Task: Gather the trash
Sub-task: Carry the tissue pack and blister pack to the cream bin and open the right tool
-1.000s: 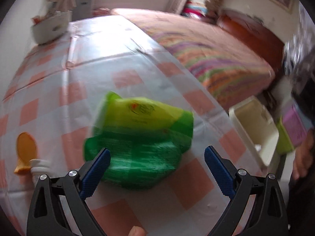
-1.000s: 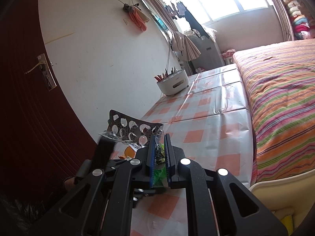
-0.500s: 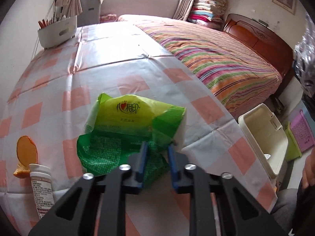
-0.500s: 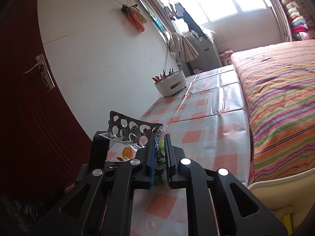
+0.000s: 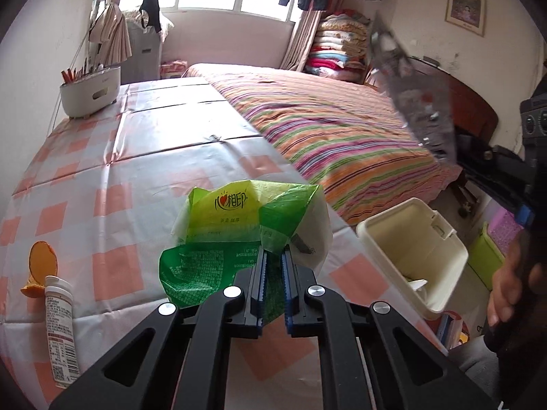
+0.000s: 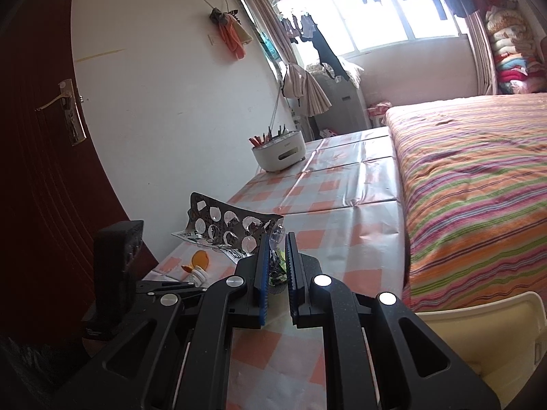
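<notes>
Two hand-held grippers pinching trash beside the tabletop's right edge

The checked orange-and-white tabletop [image 5: 112,184] is lying mostly bare toward the window, its right edge running beside the striped bed [image 5: 342,130], with the cream plastic bin [image 5: 410,253] sitting open just past that edge. The left hand-held gripper [image 5: 273,263] is closing on the crumpled green plastic wrapper [image 5: 218,235], pads pressing it. The right hand-held gripper [image 6: 277,249] is clamping tight on the silver blister pack [image 6: 222,229].
</notes>
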Available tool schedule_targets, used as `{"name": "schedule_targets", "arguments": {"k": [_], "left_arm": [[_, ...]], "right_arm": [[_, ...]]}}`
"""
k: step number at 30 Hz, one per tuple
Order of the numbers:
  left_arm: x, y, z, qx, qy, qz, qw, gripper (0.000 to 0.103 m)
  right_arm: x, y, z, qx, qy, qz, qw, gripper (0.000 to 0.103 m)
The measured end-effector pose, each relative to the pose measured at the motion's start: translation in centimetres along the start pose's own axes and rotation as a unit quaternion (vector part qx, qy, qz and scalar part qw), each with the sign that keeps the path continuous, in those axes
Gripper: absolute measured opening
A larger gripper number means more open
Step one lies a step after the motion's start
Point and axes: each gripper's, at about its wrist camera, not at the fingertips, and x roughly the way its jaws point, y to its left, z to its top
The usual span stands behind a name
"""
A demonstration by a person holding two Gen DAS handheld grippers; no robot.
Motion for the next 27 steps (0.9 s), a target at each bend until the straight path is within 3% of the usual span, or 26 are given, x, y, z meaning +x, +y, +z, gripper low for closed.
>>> {"name": "schedule_targets", "arguments": {"k": [17,27], "left_arm": [[-0.3,-5.3,0.3,0.019,-0.006,-0.055,0.9983,0.008],[0.4,-9.2,0.7,0.037,-0.005,-0.085,0.9957,0.008]], "right_arm": [[-5.9,-3.2,-1.4,0.011,-0.029,-0.074,0.997,0.01],[-11.6,-8.2,-3.1,0.049,-0.061,-0.139,0.987,0.01]]}}
